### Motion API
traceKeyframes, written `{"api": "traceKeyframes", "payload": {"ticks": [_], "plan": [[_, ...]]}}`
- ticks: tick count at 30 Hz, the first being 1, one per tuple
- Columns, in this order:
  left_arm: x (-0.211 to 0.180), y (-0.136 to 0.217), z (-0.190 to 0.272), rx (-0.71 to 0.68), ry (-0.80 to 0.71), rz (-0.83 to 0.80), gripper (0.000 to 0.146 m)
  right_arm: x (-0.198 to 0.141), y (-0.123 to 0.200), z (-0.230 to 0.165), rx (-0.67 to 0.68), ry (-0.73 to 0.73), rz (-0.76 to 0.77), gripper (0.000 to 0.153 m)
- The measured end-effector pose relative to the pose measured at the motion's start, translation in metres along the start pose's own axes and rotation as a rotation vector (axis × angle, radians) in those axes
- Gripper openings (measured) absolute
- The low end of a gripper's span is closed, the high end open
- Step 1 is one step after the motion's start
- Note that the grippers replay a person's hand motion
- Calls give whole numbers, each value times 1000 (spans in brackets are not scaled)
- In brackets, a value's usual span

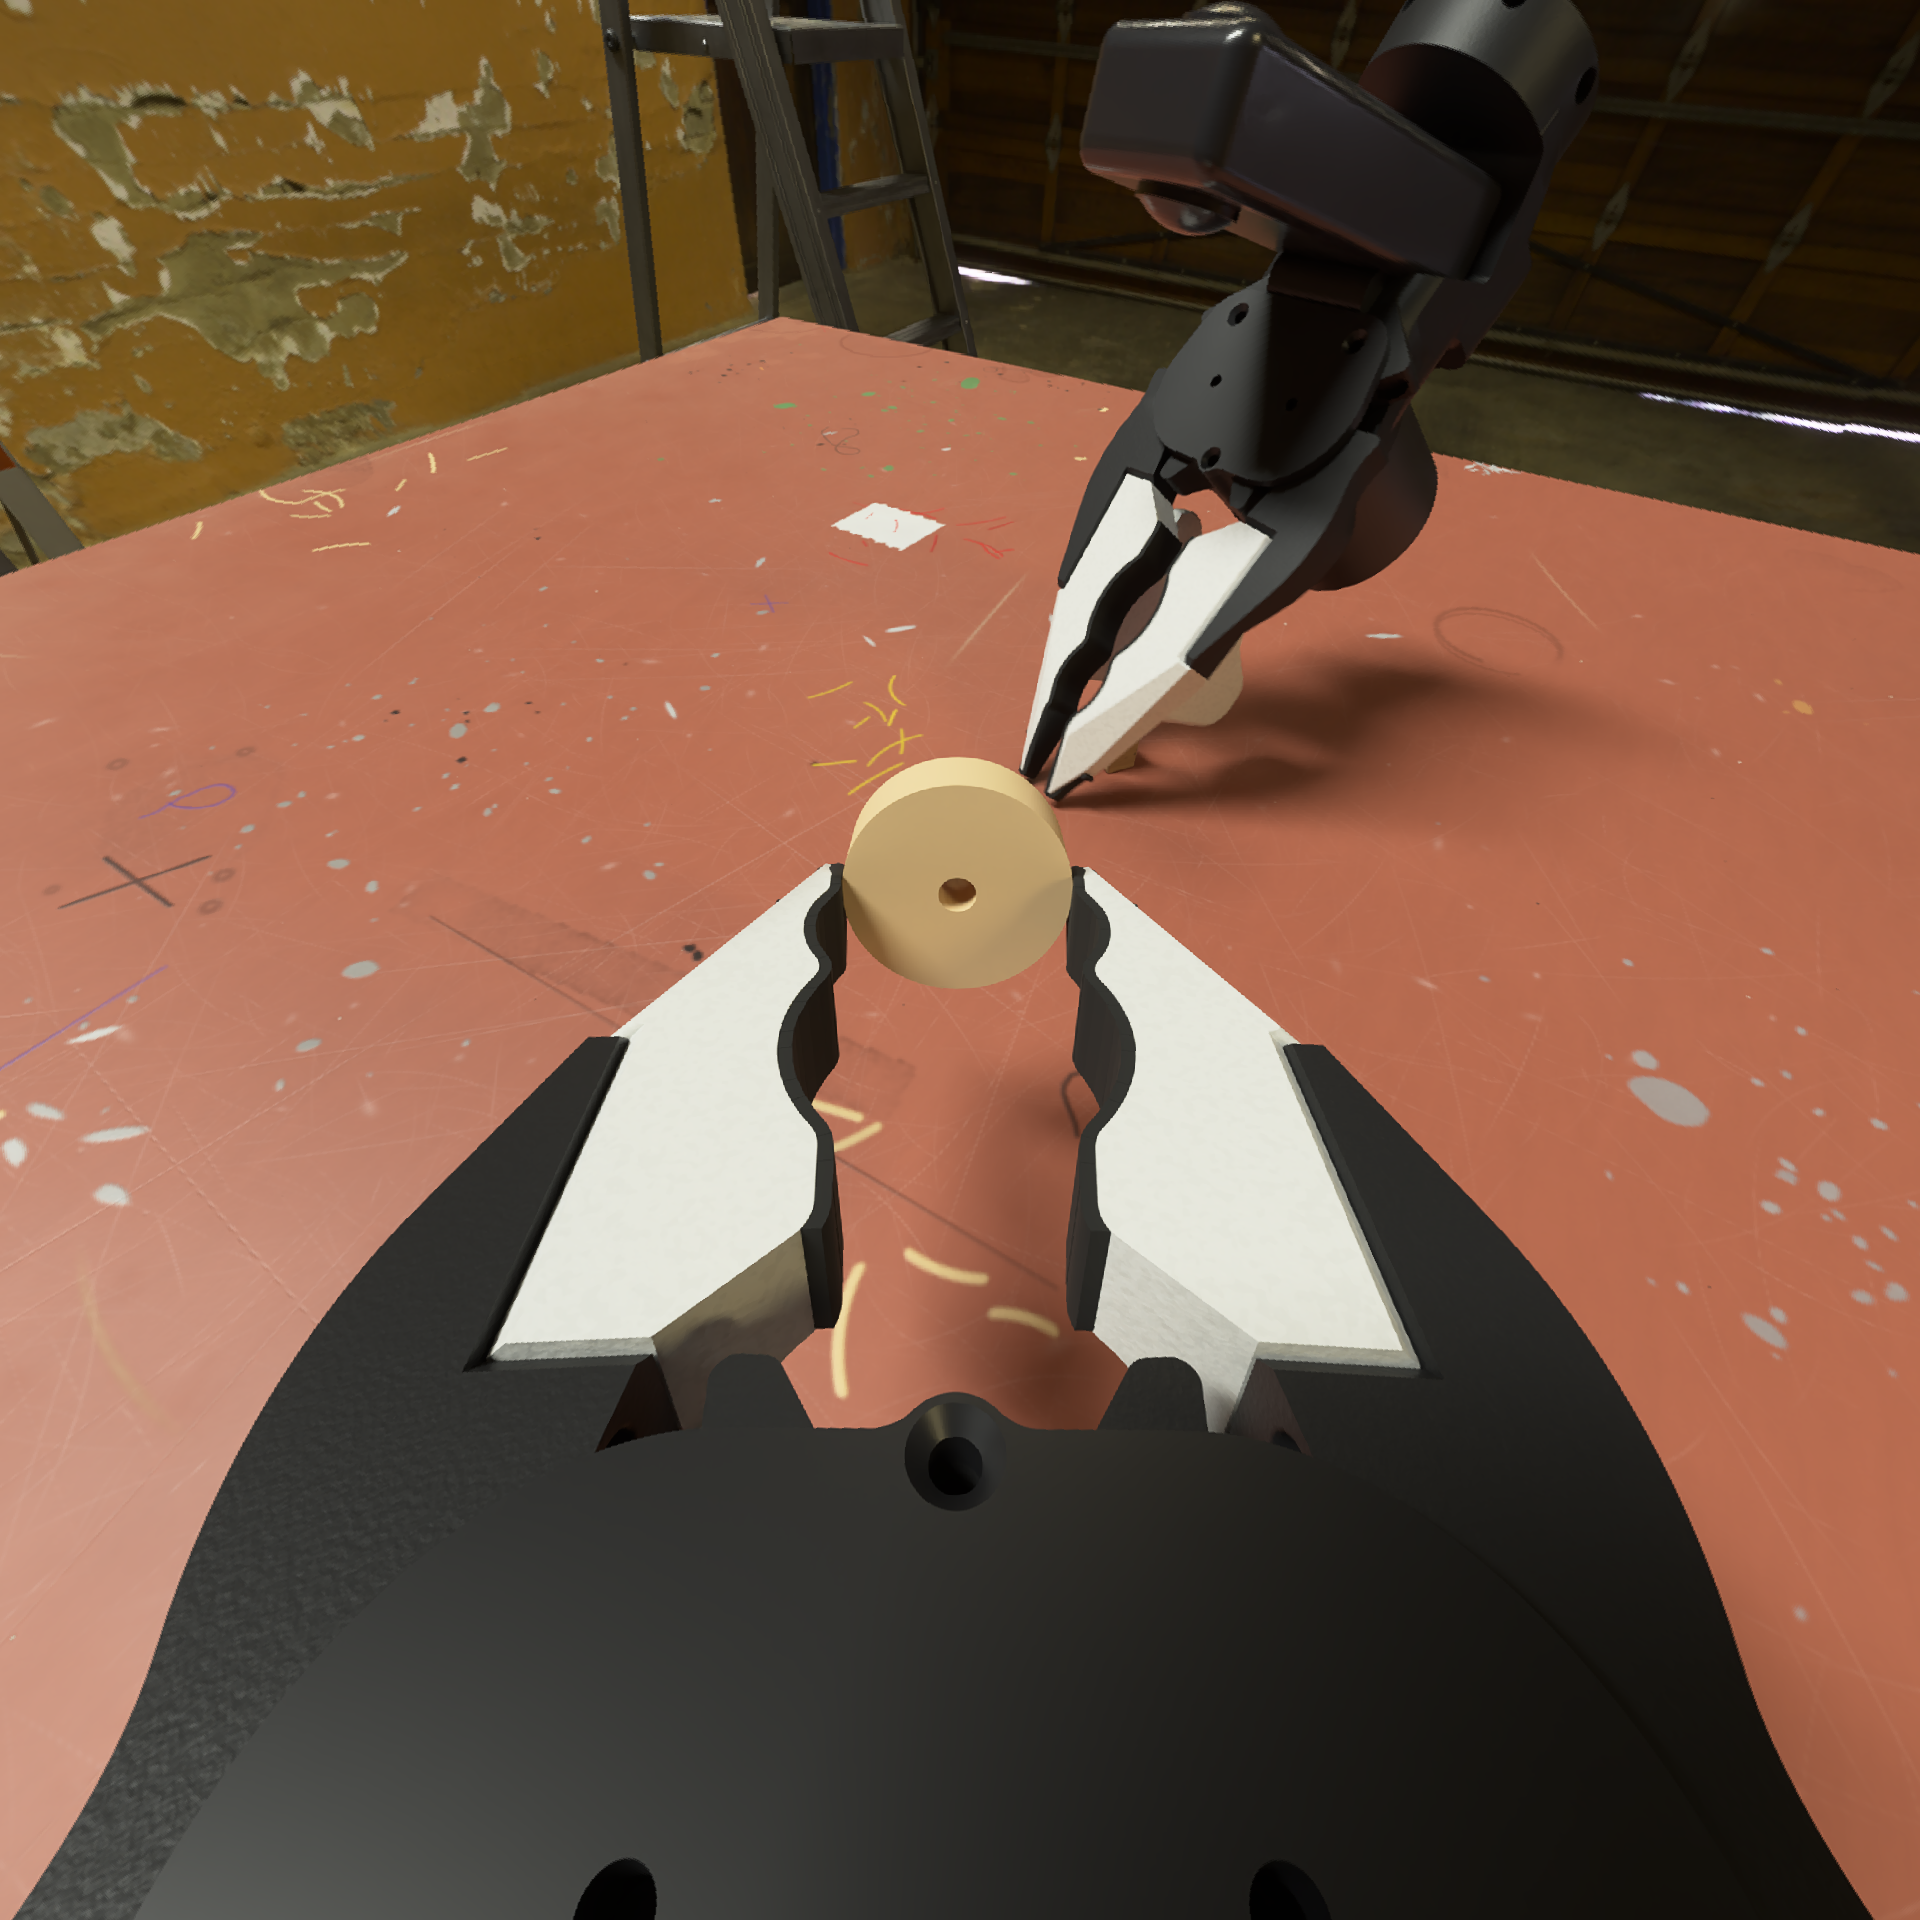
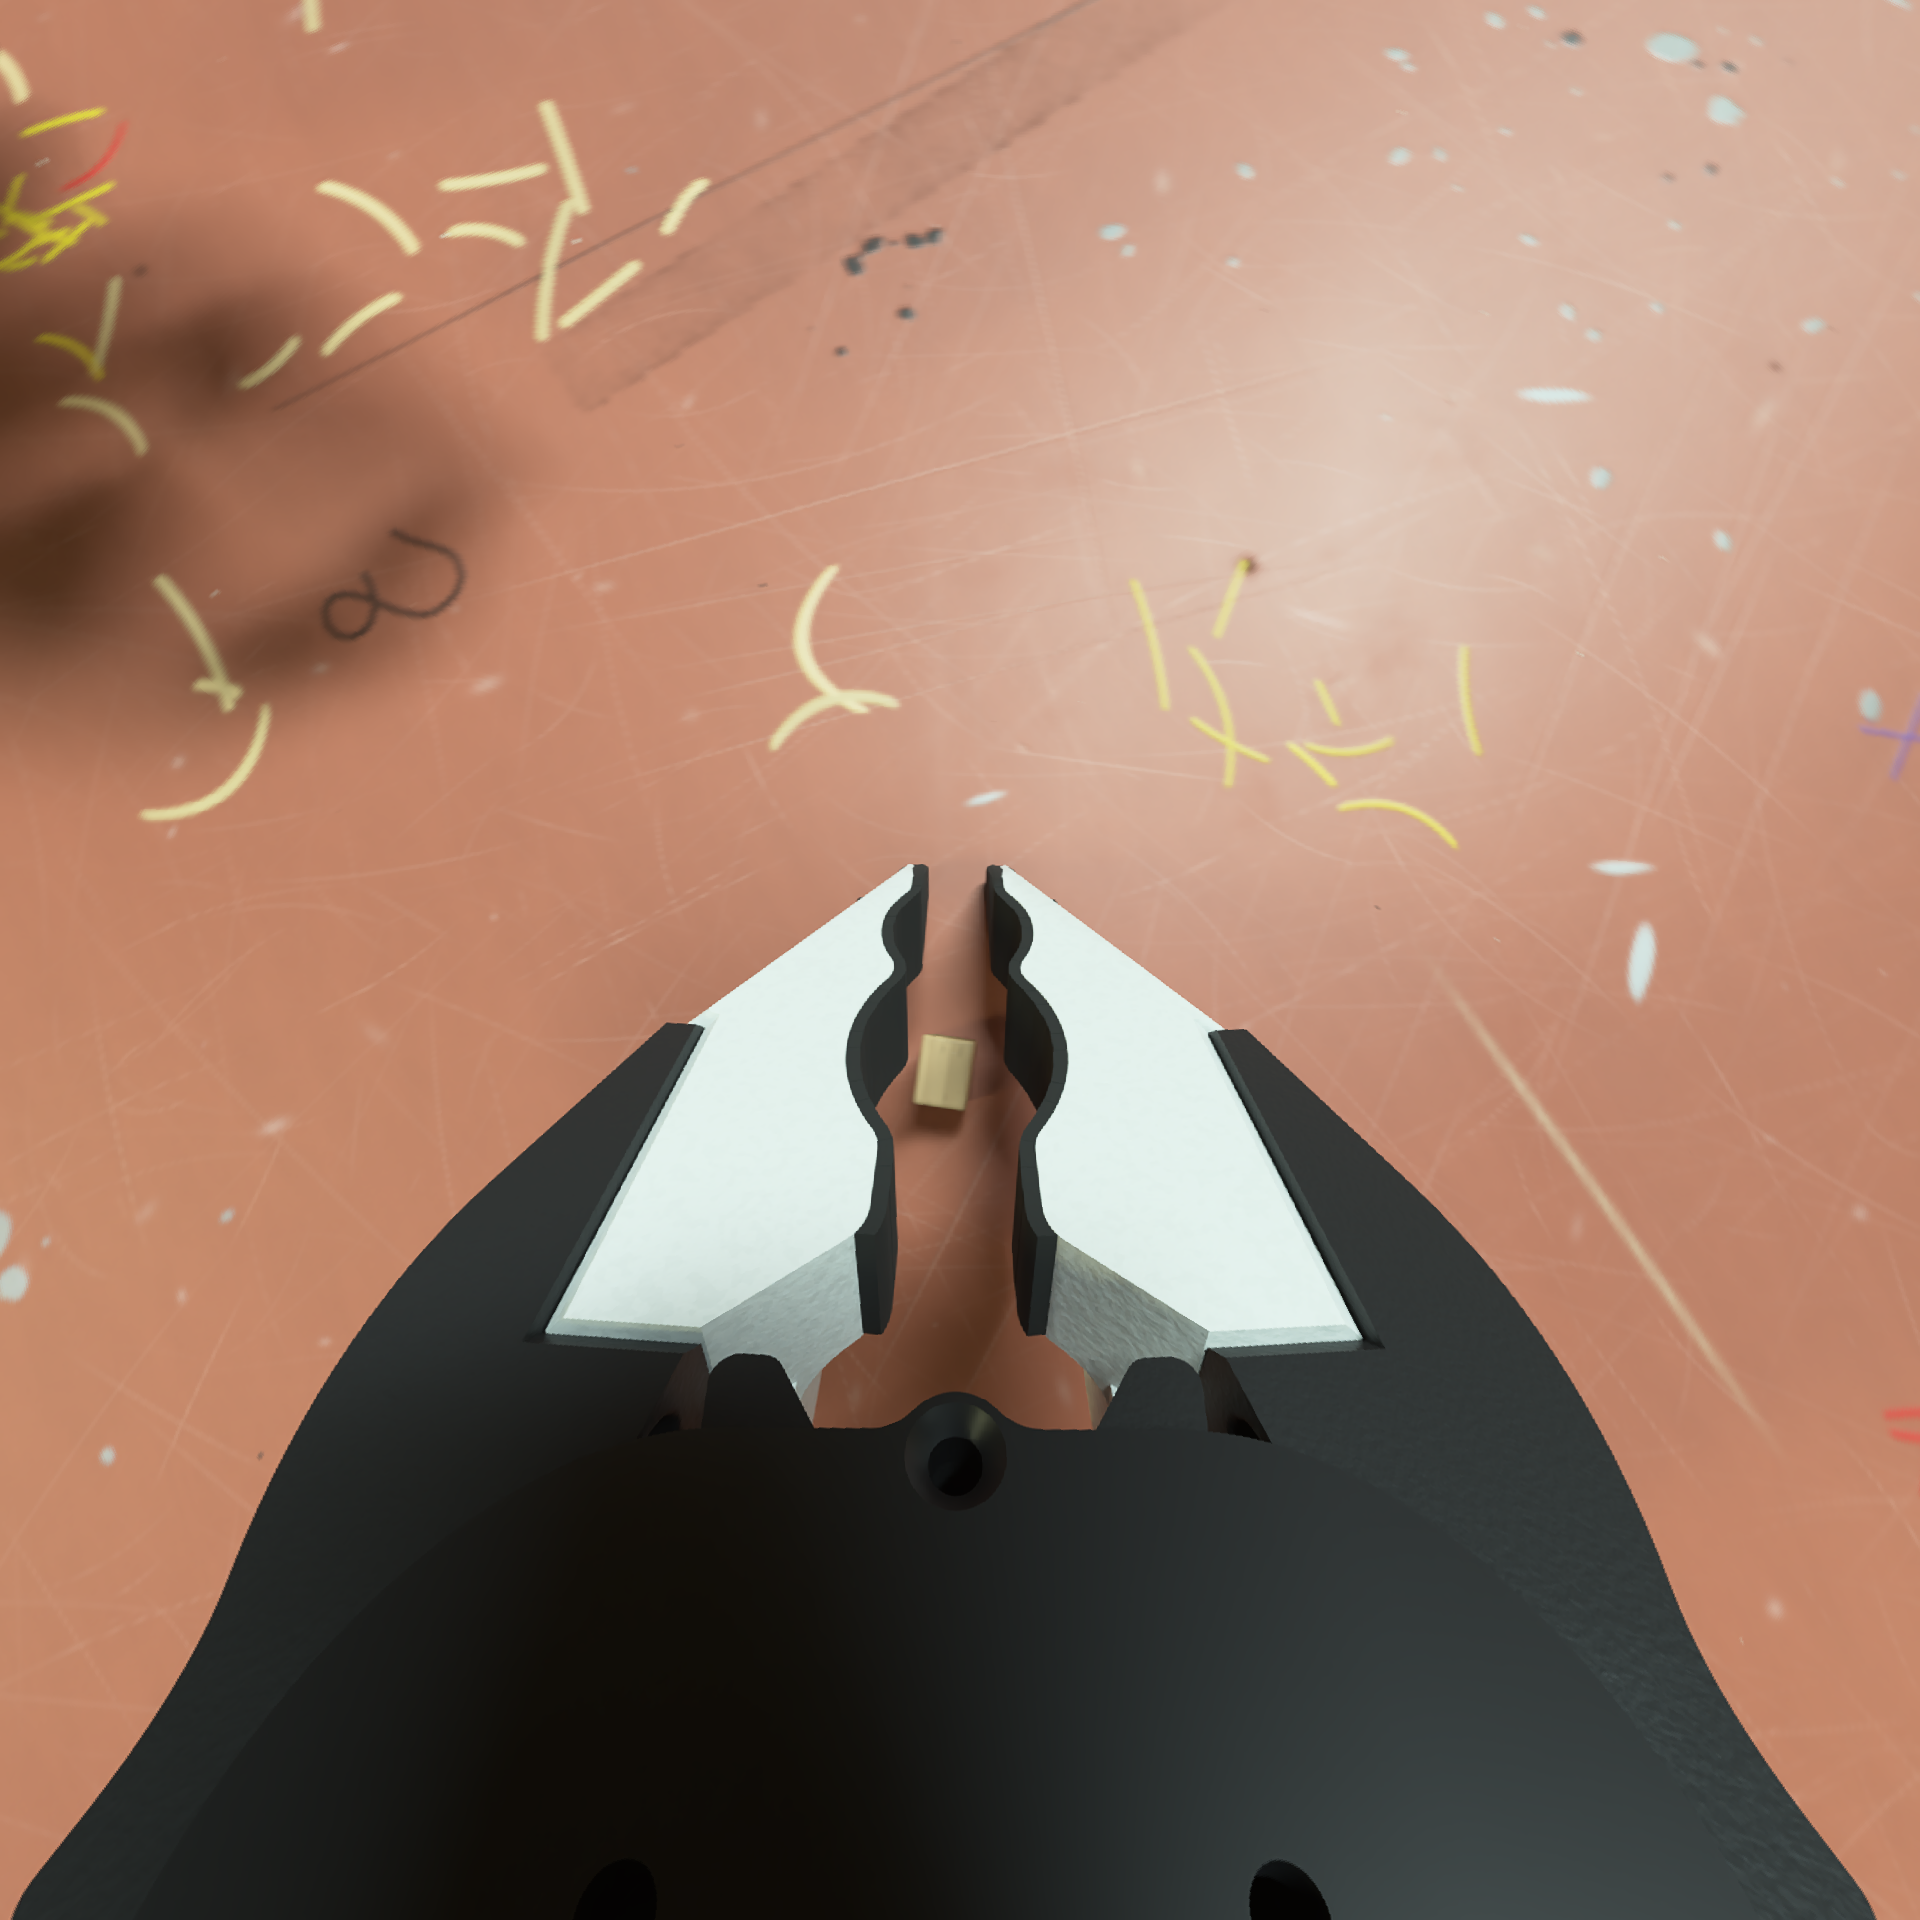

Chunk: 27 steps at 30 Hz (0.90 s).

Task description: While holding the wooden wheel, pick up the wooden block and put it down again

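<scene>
My left gripper (image 1: 956, 883) is shut on the wooden wheel (image 1: 956, 878), a pale disc with a centre hole, and holds it above the table between its fingertips. My right gripper (image 2: 956, 873) is closed to a narrow slit and holds nothing. In the left wrist view the right gripper (image 1: 1047, 788) tilts down with its tips at the table just behind the wheel. The small wooden block (image 2: 942, 1070) lies on the table below the right fingers, seen through the slit and touching neither finger. In the left wrist view the block (image 1: 1216, 691) peeks out behind those fingers.
The salmon-coloured table (image 1: 416, 831) is scratched and flecked with paint marks, with a white patch (image 1: 886, 525) farther back. A metal ladder (image 1: 821, 177) and a peeling ochre wall (image 1: 260, 208) stand beyond the far edge.
</scene>
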State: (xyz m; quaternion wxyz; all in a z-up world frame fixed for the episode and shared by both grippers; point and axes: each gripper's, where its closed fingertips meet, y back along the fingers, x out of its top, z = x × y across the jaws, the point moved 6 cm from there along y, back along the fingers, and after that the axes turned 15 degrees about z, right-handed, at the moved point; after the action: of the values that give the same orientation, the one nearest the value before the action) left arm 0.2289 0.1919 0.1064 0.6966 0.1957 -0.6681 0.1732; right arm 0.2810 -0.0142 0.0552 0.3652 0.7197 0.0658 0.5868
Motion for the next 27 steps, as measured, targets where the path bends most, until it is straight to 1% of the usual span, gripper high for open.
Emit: {"api": "traceKeyframes", "payload": {"ticks": [5, 8, 10, 12, 15, 19, 23, 27], "plan": [[0, 0, 0, 0, 6, 0, 42, -1, 3, -22, 94, 70, -12, 26], [-1, -1, 0, -2, 5, -8, 42, -3, 3, -30, 97, 107, -30, 27], [-2, -1, 0, -2, 1, -13, 42, -3, 3, -31, 94, 104, -24, 28], [-2, -1, 0, -1, -2, -15, 42, -2, 6, -29, 67, 101, -2, 33], [-2, -1, 0, 1, 1, -12, 42, 1, 17, -23, 8, 69, 61, 35], [-2, -1, 0, 0, 0, -12, 42, -9, 33, -12, -91, 22, 92, 39], [-2, -2, 1, -4, -12, -22, 42, -21, 34, -14, -119, -3, 79, 40], [-2, -2, 1, -1, -15, -21, 42, -25, 31, -14, -136, -11, 71, 40]]}}
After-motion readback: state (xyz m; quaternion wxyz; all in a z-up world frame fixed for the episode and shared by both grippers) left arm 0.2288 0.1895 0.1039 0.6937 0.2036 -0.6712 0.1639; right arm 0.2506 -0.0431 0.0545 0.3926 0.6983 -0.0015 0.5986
